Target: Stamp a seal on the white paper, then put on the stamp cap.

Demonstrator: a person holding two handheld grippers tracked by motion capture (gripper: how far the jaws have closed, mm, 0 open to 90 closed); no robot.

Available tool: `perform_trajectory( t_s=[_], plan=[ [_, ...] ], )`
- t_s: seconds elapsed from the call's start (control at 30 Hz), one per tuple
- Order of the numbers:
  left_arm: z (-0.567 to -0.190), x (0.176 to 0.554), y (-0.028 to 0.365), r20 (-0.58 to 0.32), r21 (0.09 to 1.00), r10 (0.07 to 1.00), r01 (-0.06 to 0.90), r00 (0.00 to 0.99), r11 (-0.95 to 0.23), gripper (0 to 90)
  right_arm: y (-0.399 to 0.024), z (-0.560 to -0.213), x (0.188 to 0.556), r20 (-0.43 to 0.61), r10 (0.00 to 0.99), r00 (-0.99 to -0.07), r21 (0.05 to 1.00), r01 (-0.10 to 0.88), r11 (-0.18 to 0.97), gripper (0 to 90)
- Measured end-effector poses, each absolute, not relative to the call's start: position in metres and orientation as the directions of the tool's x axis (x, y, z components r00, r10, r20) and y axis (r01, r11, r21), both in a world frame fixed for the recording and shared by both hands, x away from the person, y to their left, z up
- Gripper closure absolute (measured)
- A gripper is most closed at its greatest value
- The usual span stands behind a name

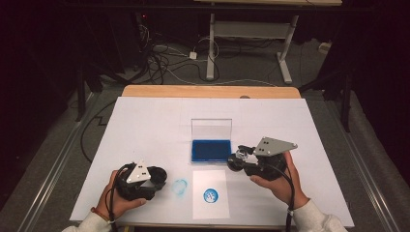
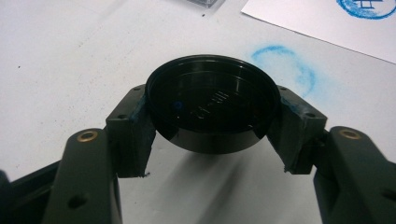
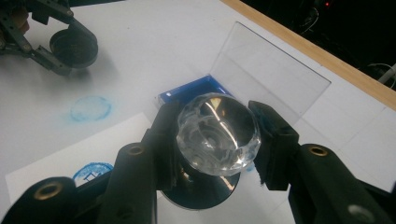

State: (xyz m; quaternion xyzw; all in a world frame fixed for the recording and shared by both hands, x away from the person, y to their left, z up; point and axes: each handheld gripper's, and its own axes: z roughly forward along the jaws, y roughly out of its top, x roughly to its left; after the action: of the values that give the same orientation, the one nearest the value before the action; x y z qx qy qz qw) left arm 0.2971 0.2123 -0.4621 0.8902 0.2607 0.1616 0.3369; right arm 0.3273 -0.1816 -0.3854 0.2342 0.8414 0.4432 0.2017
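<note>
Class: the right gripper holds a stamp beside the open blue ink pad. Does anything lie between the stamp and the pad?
Nothing visible does. The stamp in the right gripper hangs just right of the ink pad, whose clear lid stands open behind.

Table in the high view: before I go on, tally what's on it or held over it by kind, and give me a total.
Blue ink pad in a clear open-lidded case: 1
Stamp with a clear faceted knob, held in the right gripper: 1
Round black cap, held in the left gripper: 1
White paper sheet bearing a blue round print: 1
Total: 4
</note>
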Motion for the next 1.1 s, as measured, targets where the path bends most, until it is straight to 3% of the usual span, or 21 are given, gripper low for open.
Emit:
perform_trajectory(
  t_s=[1.1],
  plan=[
    [-0.465,0.299,0.199,0.118,0.662,0.555,0.351,0.823,-0.662,37.0,-0.217,-0.374,0.342,-0.092,0.672,-0.735,0.89,0.241,0.386,57.4]
  ],
)
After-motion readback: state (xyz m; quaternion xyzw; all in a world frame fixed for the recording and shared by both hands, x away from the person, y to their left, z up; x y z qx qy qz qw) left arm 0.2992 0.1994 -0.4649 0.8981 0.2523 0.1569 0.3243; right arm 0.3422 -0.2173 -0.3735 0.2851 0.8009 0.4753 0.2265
